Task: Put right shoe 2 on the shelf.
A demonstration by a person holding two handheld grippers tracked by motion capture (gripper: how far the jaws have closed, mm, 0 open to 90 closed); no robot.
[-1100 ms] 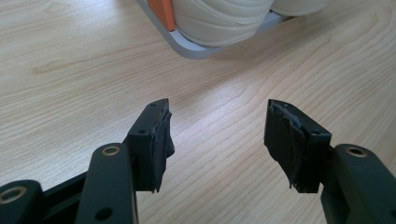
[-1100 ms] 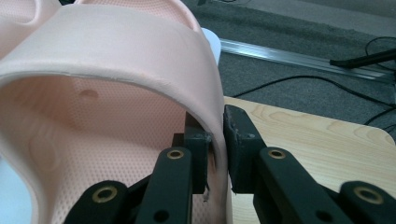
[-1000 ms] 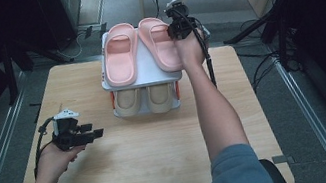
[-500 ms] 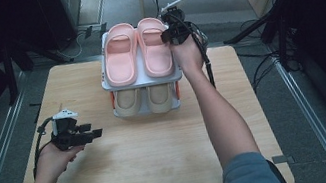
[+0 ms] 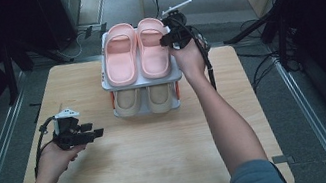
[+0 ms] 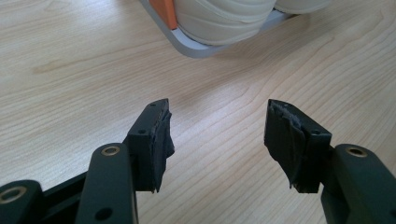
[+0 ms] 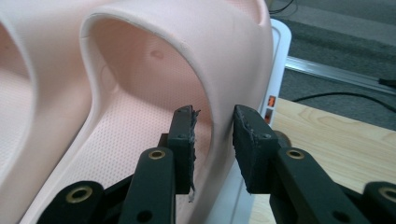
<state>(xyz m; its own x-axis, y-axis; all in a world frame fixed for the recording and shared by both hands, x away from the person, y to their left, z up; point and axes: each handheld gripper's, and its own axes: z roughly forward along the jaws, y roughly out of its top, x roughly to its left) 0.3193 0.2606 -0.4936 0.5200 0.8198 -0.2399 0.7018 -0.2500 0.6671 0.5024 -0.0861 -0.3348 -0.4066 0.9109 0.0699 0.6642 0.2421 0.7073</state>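
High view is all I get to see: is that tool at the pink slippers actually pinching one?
Observer: The right gripper has the outer side of the pink slipper strap between its fingers. They have just been opening and look loose.
Operator: Which finger is inside the slipper?
Observer: One reaches in under the strap, the other sits outside it, next to the white rack edge.
Operator: And the other tool?
Observer: The left gripper has its fingers wide apart, with nothing between them, over the bare table. It faces a cream slipper on the bottom shelf.
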